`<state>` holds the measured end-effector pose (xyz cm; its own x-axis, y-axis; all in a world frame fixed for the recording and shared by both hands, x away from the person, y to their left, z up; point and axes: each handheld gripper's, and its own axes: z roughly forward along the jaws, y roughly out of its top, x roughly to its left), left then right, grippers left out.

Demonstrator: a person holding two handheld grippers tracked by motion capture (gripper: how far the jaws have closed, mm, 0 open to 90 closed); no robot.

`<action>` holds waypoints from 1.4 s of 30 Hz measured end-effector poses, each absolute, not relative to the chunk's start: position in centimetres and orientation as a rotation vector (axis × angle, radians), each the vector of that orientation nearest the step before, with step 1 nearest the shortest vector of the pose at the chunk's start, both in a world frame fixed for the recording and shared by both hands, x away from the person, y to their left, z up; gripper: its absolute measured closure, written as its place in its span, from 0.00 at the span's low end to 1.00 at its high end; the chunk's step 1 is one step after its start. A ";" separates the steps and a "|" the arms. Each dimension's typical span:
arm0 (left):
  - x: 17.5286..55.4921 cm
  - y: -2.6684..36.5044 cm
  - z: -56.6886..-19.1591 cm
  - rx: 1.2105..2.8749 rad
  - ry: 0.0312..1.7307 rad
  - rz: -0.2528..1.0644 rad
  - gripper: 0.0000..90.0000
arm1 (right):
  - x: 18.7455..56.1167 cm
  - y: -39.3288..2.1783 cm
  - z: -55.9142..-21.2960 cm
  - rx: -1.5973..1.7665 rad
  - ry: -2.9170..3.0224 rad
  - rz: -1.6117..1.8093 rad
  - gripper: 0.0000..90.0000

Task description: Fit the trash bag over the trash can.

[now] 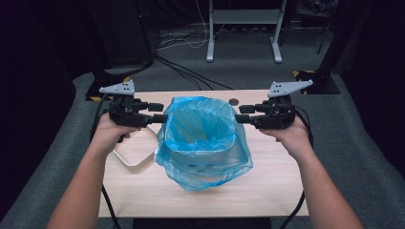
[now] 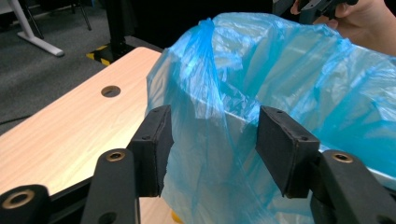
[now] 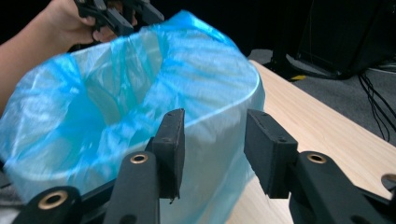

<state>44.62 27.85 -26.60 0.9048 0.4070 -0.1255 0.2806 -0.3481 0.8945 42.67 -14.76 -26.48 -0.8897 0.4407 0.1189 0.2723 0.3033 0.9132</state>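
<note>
Both grippers, left and right, flank the blue bin liner, jaws parted, pads off the plastic.

The left gripper is seen with its jaws parted, their pads clear of the blue plastic bag between them. A round hole is seen near the tabletop edge. The right gripper is seen beyond the bag's far rim.

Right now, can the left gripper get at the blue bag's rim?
Probably yes: the left gripper stands open with the blue bag right between its jaws, nothing in the way.
</note>
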 end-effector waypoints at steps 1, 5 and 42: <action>44.8 27.9 -26.6 1.950 0.503 0.142 0.52 | 42.8 -14.6 -26.5 0.666 2.409 1.647 0.63; 45.3 27.9 -26.5 1.932 0.511 0.143 0.52 | 43.7 -14.0 -26.5 0.689 2.408 1.653 0.62; 48.9 25.3 -25.9 2.067 0.565 0.219 0.97 | 46.5 -12.3 -25.9 0.730 2.409 1.424 1.00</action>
<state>48.92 25.33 -25.93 0.8774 0.4750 -0.0679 0.3056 -0.4440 0.8423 46.53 -12.27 -25.86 -0.8436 0.5355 0.0392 0.2923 0.3969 0.8700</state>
